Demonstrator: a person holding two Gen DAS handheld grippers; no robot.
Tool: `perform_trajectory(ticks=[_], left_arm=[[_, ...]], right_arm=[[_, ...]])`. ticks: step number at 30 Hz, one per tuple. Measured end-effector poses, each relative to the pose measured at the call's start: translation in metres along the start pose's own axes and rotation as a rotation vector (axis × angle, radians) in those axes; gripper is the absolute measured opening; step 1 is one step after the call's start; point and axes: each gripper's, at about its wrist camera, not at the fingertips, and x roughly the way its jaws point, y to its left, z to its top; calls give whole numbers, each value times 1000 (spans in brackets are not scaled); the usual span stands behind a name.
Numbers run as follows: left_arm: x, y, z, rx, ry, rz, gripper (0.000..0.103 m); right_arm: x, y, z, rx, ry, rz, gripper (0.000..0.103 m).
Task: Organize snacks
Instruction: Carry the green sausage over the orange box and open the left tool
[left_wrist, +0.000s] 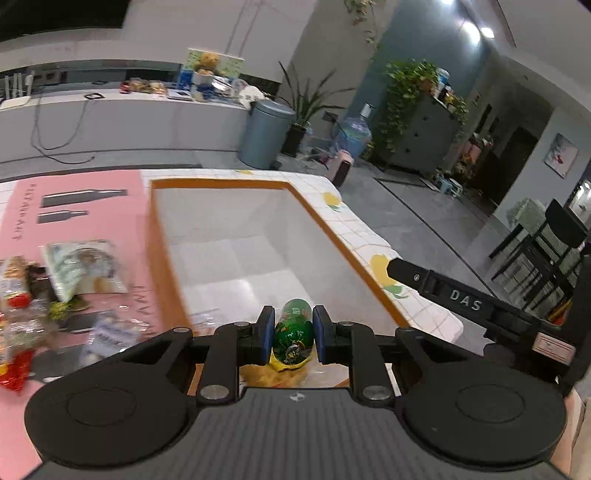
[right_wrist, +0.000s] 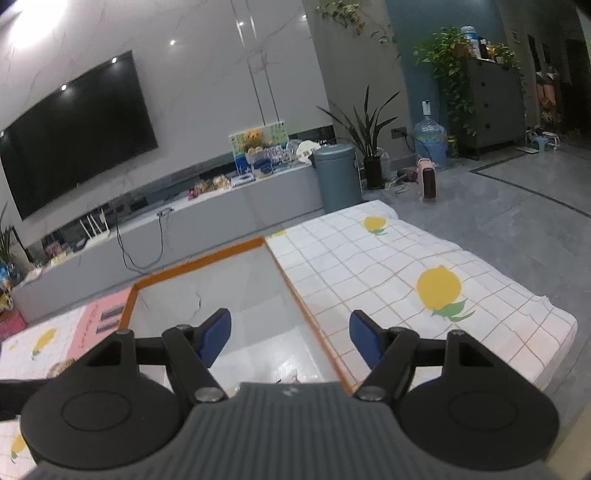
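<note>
One green snack packet sits pinched inside left claw.

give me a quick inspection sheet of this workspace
surface: lemon-print checked tablecloth, pink mat on its left part
job's things: orange-rimmed white box; green snack packet; loose snack packs on the mat
clutter: nothing seen beyond the snacks
grippers: left hand-held gripper shut on the green packet above the box; right hand-held gripper open, nothing between its pads
cables: black cable hanging off the tv bench
surroundings: tv, grey bin, water jug, plants
</note>
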Motion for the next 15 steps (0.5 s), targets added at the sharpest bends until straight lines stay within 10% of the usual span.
perform_trajectory(ticks=[15], left_arm=[[106,-35,17,-27,158,-7,24]], right_arm=[[-14,-30,8,89,-37,6,70]])
